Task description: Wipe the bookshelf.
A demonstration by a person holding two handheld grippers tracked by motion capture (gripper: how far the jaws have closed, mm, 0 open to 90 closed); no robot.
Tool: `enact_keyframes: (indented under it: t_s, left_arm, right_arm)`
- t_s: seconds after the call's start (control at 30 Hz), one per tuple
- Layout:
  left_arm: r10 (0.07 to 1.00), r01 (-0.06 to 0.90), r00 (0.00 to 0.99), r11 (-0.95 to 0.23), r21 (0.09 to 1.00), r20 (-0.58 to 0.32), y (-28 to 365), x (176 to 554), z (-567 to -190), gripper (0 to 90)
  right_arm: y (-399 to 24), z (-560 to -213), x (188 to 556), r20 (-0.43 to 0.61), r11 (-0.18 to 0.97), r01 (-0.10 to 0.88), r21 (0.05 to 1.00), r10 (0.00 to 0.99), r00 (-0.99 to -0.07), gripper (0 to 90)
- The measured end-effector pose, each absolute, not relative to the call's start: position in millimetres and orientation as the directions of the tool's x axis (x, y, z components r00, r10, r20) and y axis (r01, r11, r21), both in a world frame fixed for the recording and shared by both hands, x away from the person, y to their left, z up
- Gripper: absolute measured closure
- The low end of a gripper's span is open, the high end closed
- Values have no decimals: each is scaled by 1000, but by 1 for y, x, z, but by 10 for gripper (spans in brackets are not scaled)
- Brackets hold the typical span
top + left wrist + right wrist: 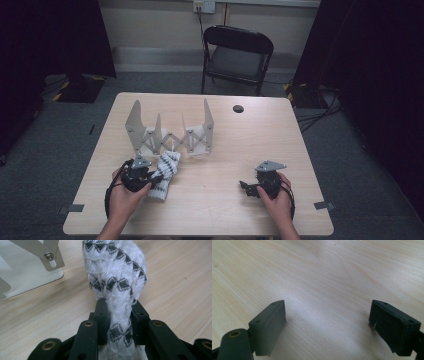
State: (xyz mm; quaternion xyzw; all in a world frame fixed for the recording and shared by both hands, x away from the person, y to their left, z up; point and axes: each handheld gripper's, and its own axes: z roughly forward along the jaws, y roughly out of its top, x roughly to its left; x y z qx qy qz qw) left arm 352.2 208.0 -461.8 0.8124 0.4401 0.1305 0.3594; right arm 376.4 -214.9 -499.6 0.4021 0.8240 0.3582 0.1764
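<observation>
Cloth, white with black diamonds, sits clamped in the left tool, apparently for lifting toward the rack just beyond, while the right tool rests apart, idle, on the desk.

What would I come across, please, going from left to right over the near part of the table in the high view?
Left tool shut on the white cloth with black pattern → bare wooden table → right tool, jaws open with nothing between them.
</observation>
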Motion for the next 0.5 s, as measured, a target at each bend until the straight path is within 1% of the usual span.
enact_keyframes:
  t_s: [0.27, 0.5]
  left_arm:
    - [799, 618, 594, -376, 690, -96, 205, 351, -466, 719]
    - [799, 629, 591, -372, 682, -110, 204, 352, -473, 721]
  right_arm:
    - [-215, -500, 376, -3, 420, 536, 732, 789, -615, 134]
    - [-215, -500, 376, -2, 420, 536, 732, 789, -615, 134]
